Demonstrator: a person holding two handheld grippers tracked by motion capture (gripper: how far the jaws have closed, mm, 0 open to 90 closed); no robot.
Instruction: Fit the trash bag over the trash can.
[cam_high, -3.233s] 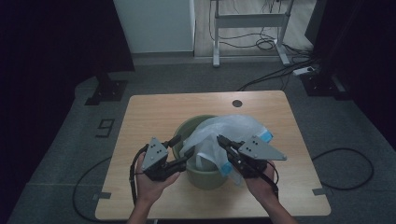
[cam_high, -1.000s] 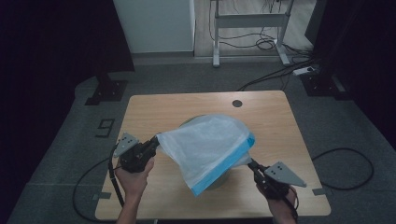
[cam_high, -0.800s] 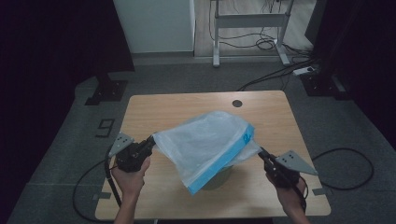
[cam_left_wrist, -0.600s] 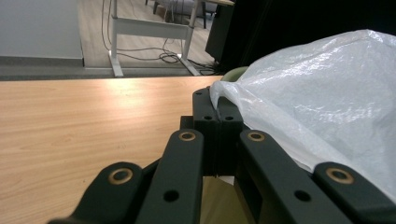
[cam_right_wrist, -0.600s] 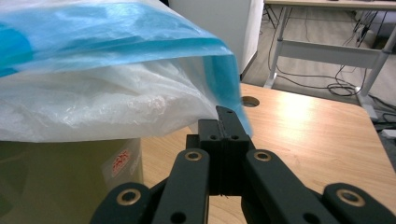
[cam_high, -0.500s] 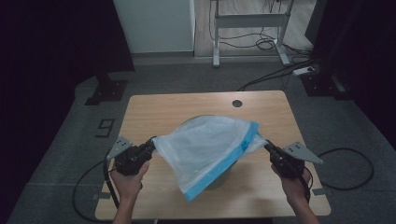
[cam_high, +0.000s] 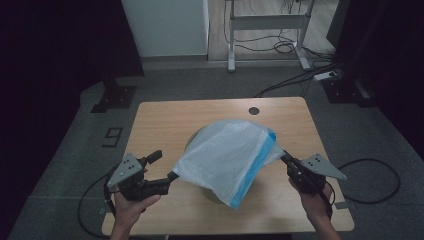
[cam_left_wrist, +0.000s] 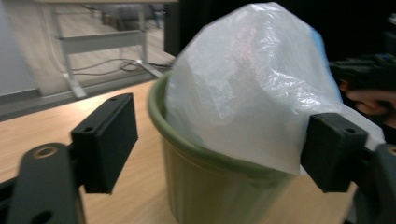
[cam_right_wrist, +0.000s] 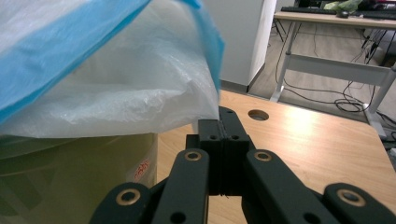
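The white plastic bag with a blue edge (cam_high: 227, 157) is stretched over the green bin (cam_left_wrist: 219, 186), which stands near the middle of the wooden table (cam_high: 165, 117), slightly toward its near edge. In the left gripper view the bag drapes over the bin's rim and balloons above it.

The left gripper (cam_high: 162, 172) is by the table's near left corner, and its jaws have just been opening: they now stand wide apart. In the left gripper view one pad sits clear of the bin on one side, while the other pad lies against the bag's hanging edge; nothing is pinched between them. In the high view the lower jaw tip still touches the bag's corner, but a second ago this gripper was clamped on that corner.

The right gripper (cam_high: 286, 159) is at the table's right edge, its jaws pressed together on the bag's blue-edged corner; the right gripper view shows the film running straight into the closed pads (cam_right_wrist: 224, 135). Compared with a second ago, this hand has gone from the near edge farther up along the right side, and the bag has turned with it, so that its blue edge now slants toward the near right rather than lying along the front. Three seconds ago both grippers were together over the bin, working inside the bag.
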